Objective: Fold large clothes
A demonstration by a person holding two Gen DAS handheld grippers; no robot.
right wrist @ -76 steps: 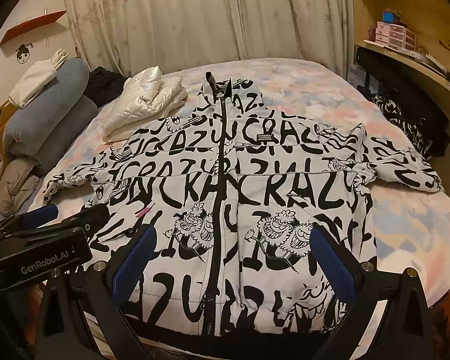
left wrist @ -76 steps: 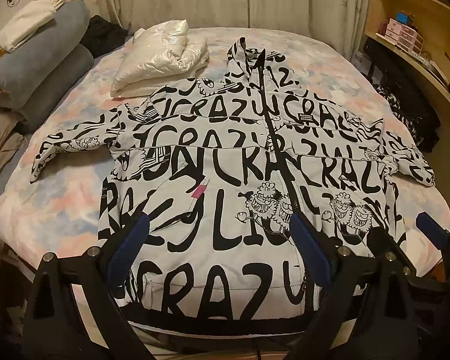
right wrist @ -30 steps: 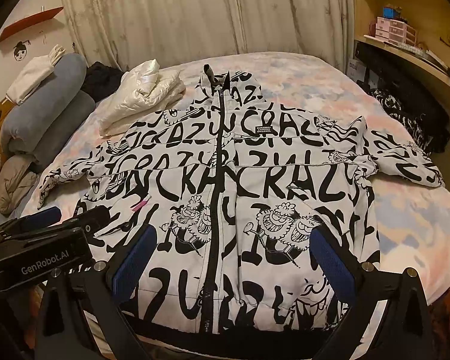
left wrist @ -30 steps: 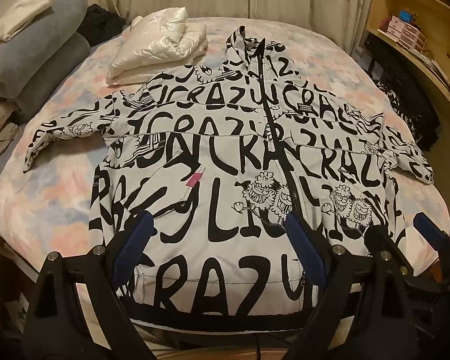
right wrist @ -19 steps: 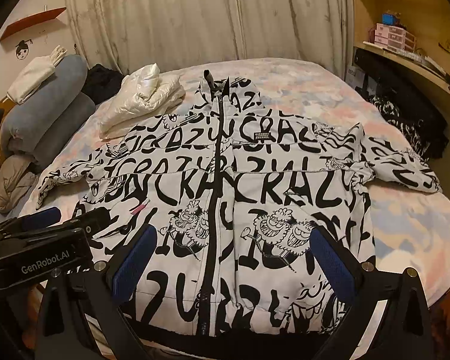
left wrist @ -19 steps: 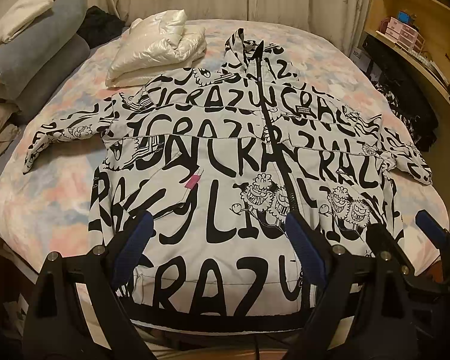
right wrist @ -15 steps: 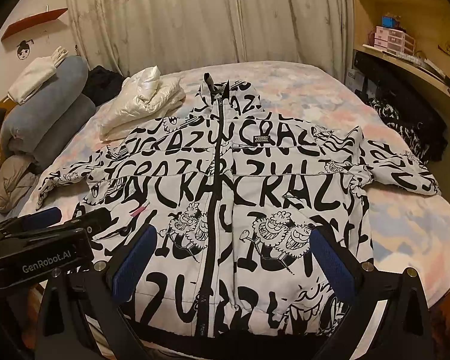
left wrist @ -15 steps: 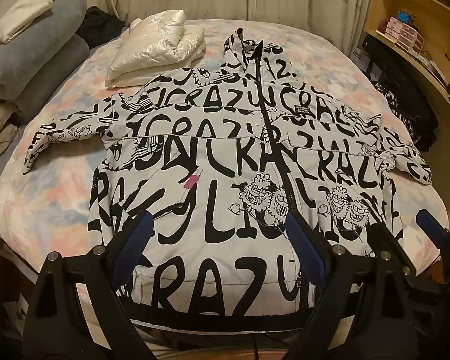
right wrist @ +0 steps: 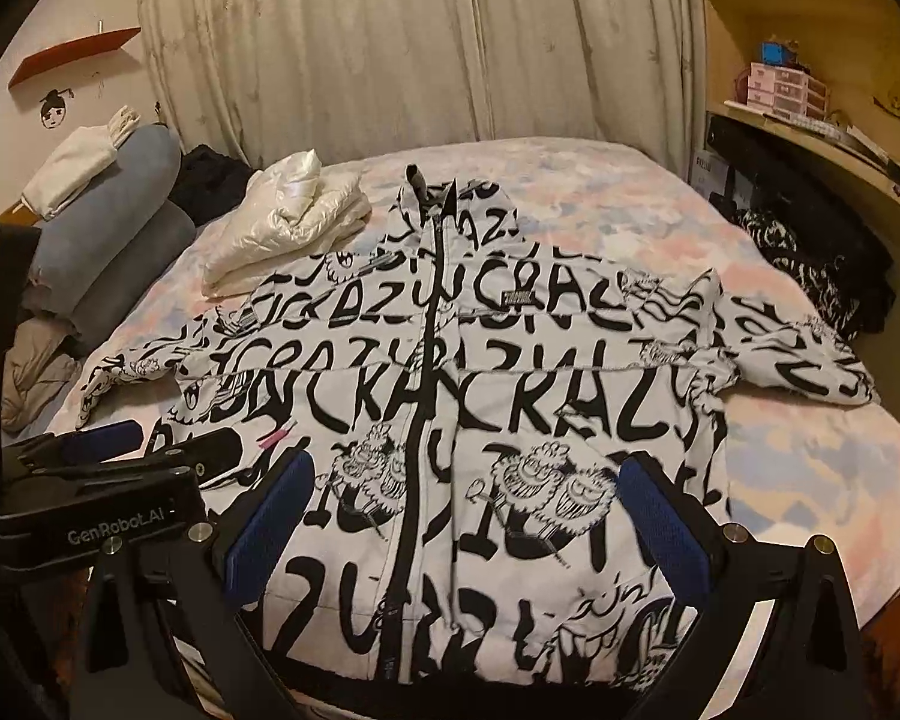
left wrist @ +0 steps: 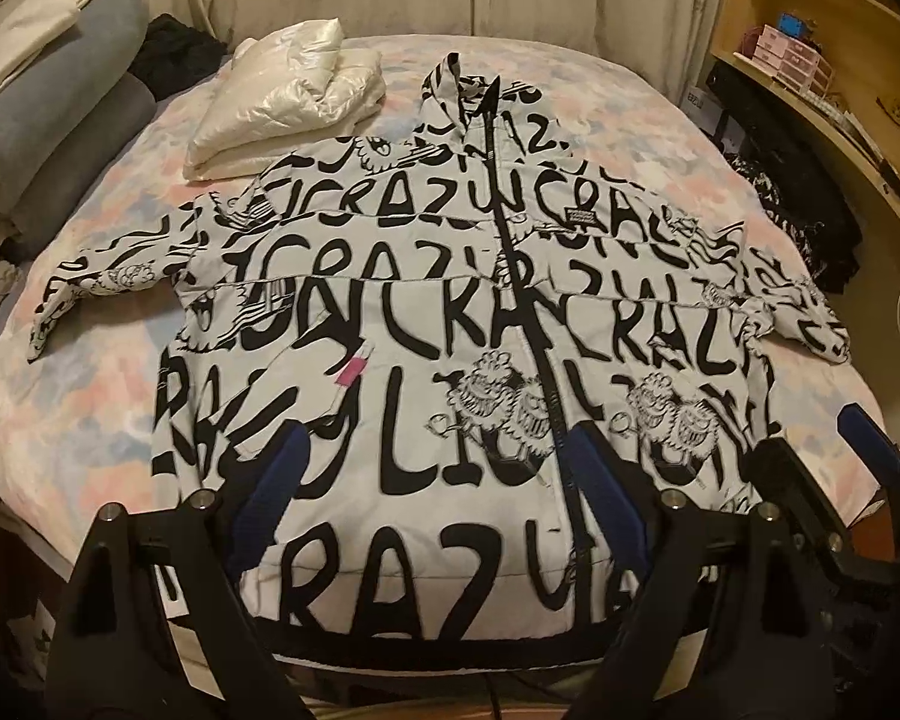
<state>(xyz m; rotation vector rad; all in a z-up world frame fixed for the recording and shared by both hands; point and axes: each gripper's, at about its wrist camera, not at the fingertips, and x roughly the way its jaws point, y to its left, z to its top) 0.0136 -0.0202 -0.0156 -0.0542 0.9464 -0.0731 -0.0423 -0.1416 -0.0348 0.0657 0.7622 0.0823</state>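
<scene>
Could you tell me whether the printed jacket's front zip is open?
No, the jacket lies flat on the bed with its black zip closed up to the collar.

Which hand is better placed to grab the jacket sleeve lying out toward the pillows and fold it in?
Probably left. The left gripper hovers open over the jacket on the side of that sleeve. The right gripper hovers open past the zipper, toward the other sleeve.
</scene>
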